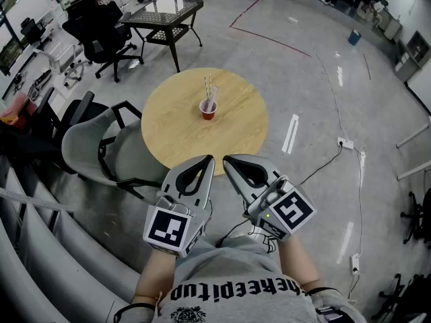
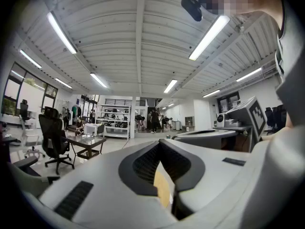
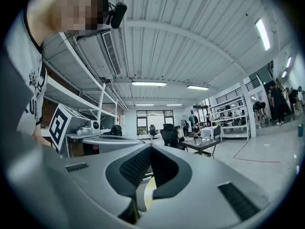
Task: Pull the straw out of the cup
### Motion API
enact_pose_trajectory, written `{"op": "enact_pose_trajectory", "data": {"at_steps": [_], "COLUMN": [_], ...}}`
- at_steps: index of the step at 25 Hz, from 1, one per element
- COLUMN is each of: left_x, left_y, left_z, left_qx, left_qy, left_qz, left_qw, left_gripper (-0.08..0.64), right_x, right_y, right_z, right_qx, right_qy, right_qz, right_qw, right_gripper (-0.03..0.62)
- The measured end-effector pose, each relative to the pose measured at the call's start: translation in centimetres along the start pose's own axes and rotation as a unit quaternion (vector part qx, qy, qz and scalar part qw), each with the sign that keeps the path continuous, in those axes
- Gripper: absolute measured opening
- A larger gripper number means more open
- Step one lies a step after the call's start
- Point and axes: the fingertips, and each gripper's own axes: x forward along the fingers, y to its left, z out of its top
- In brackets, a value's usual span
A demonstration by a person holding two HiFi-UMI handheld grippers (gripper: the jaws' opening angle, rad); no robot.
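Though outside both gripper views, cup point(image 1: 209, 110) on table point(image 1: 174, 125).

The round table point(image 1: 174, 128) is matt wood, the cup point(image 1: 208, 111) glossy plastic, the floor point(image 1: 296, 66) polished.

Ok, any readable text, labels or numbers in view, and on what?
"keepitup", roughly: upside-down print on the person's shirt, partly cut off.
Cubes on the left gripper and right gripper: black-and-white square patterns, no letters.
On the red cup: nothing readable.
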Motion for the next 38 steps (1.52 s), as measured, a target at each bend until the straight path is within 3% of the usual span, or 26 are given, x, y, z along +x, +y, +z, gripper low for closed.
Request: {"op": "enact_pose_trajectory", "data": {"at_steps": [22,27,38], "left_x": [1.0,1.4,4.0], "left_y": [-4.7,-4.7,0.4], "left_z": [-1.1,-1.5,-1.5], "left_qx": [0.002,0.006,-0.001], "left_qy": [0.010,0.014,0.001], "left_qz": [0.028,0.017,-0.026], "left_qw": [0.9996,0.9997,0.9997], "left_gripper": [0.023,0.023,0.023], "right_x": [-4.9,-4.7,0.2], "right_y": [-1.3,-1.7,-4.0], "right_z": [-1.4,-2.1,-1.7], "right_qx": [0.017,0.027,0.022], "right_qy": [-0.010,-0.010,-0.005], "right_qz": [0.022,0.013,-0.029], "right_qw": [1.000,0.999,0.999], "right_gripper": [0.009,0.009,0.011]}}
